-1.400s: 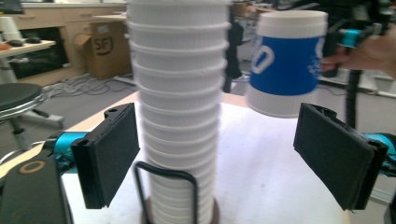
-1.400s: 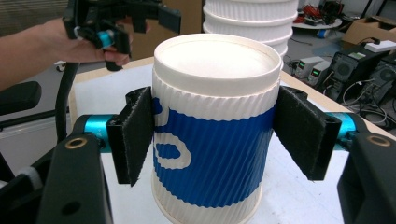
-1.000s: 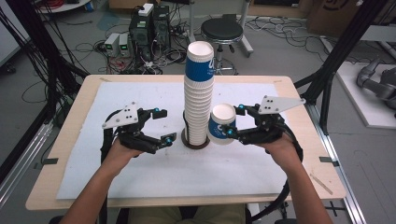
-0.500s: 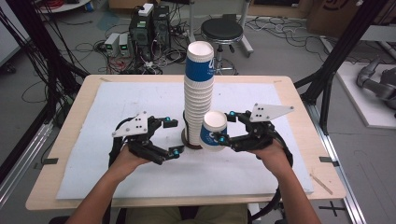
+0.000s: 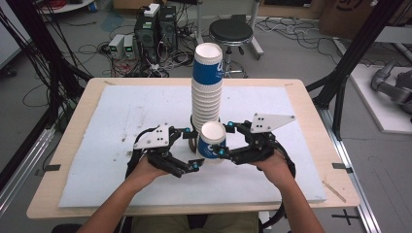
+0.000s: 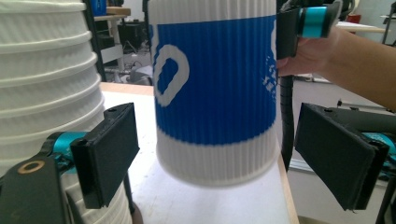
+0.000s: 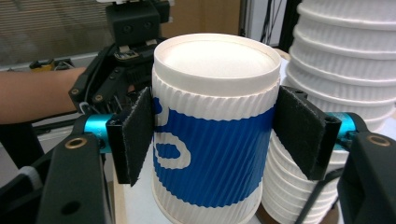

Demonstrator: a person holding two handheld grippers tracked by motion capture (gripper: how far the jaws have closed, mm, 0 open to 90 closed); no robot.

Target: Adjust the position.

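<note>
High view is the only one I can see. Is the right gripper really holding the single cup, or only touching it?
Observer: Holding. In the right gripper view both black pads press on the cup, one on each side.
Operator: And the left gripper, does it hold the cup too?
Observer: No. The left gripper is open; the cup hangs between its jaws with a gap on each side.
Operator: Does the cup stand on the table?
Observer: No. In the left gripper view its lower rim hangs above the white mat.
</note>
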